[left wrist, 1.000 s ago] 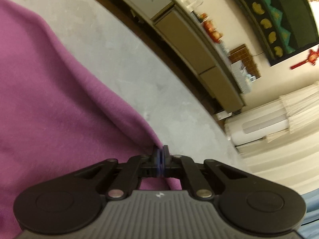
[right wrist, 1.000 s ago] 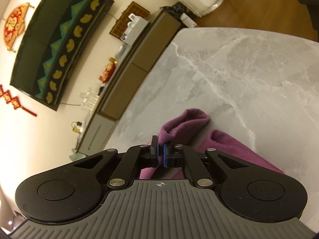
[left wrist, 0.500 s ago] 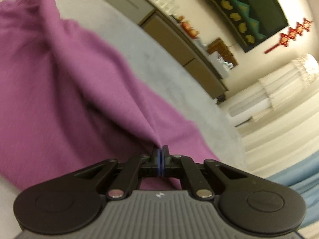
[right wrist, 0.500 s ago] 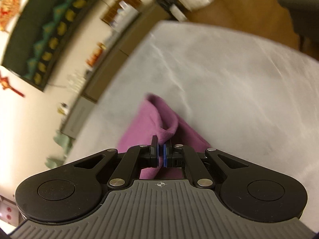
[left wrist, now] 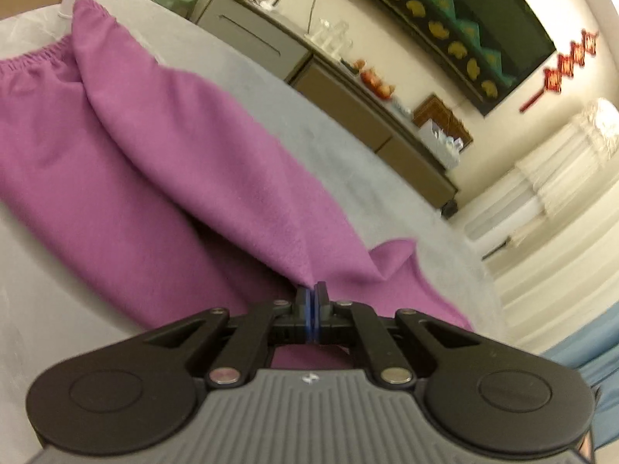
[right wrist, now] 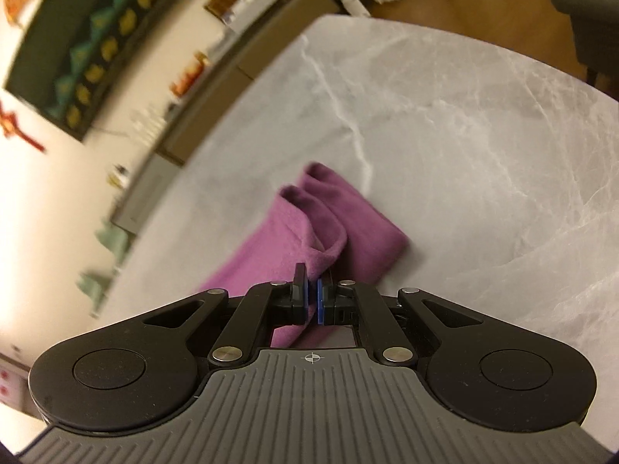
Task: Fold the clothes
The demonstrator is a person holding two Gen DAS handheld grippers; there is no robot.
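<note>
Right wrist: trousers (right wrist: pixel 348 224) mid-table (right wrist: pixel 483 135).

both wrist views low and close over the grey table (right wrist: pixel 464 123), facing the sideboard wall, sharing the purple garment (left wrist: pixel 162 162)

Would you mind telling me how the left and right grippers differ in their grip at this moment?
The left gripper has its fingers pressed together on a pinch of the purple garment; the right gripper shows a narrow gap with cloth running through it. The left pulls a taut ridge; the right's cloth curls loosely. Both hold the same garment.
</note>
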